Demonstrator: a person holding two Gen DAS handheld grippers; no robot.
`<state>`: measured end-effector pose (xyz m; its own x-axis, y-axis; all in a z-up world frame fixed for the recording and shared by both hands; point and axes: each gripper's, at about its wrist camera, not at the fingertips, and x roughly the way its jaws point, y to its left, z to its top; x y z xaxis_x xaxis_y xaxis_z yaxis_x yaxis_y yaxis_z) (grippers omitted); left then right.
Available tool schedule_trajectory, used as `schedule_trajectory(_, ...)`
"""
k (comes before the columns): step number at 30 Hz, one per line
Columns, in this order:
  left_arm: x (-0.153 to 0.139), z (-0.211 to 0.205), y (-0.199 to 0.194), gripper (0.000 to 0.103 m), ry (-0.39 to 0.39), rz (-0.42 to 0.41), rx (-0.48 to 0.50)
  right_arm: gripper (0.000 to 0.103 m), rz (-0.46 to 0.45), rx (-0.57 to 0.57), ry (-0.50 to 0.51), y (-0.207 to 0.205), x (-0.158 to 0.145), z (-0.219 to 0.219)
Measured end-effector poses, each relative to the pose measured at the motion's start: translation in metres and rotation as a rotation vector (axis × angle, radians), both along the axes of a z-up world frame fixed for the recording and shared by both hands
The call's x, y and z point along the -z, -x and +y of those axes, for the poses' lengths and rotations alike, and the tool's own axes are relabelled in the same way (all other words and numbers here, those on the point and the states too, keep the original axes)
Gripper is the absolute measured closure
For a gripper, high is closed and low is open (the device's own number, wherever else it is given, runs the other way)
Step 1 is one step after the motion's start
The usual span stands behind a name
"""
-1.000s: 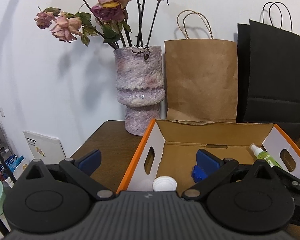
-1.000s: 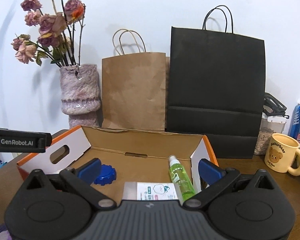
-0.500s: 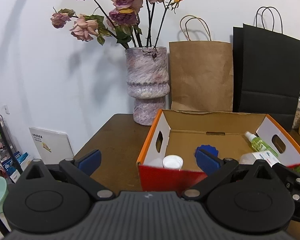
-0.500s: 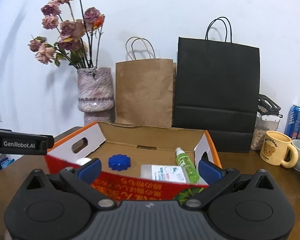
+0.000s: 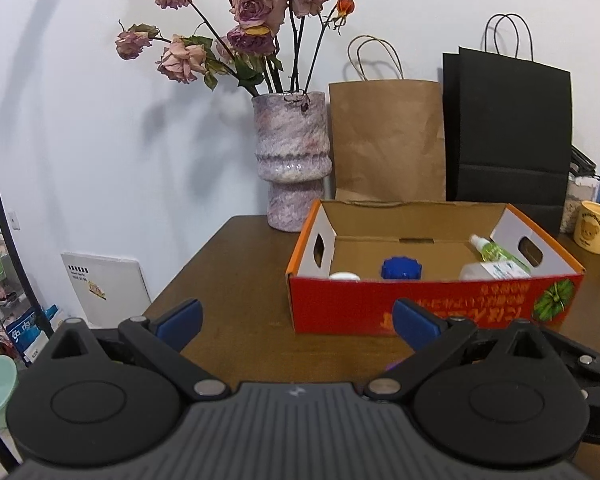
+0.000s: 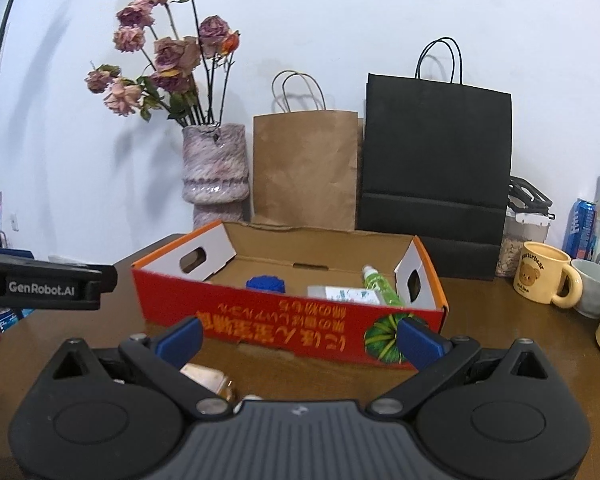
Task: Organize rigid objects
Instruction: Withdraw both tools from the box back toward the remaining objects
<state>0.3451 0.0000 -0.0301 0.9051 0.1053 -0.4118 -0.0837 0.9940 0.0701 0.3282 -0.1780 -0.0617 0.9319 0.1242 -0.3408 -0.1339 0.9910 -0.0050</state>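
Both the left gripper (image 5: 296,318) and right gripper (image 6: 300,336) gape wide, empty, near the red cardboard box (image 6: 292,320) holding a green spray bottle (image 6: 382,286).

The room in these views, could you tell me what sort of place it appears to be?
Probably a home or small office: a wooden table against a white wall, with a vase of dried roses, paper shopping bags and a bear mug.

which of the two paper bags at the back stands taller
The black paper bag, right of the brown kraft paper bag. Its top edge and handles rise higher against the wall; the brown one stands next to the mottled purple vase.
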Motion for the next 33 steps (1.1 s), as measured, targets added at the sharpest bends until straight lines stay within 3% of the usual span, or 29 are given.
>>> schedule_trajectory(18,0.033,0.002,0.05,0.0,-0.024,0.08,0.074,0.0,0.054,0.007,0.001,0.05,0.018,0.004)
schedule_trajectory(33,0.059,-0.002,0.039,0.0,-0.004,0.196,0.099,0.0,0.102,0.053,-0.025,0.057,0.033,-0.006)
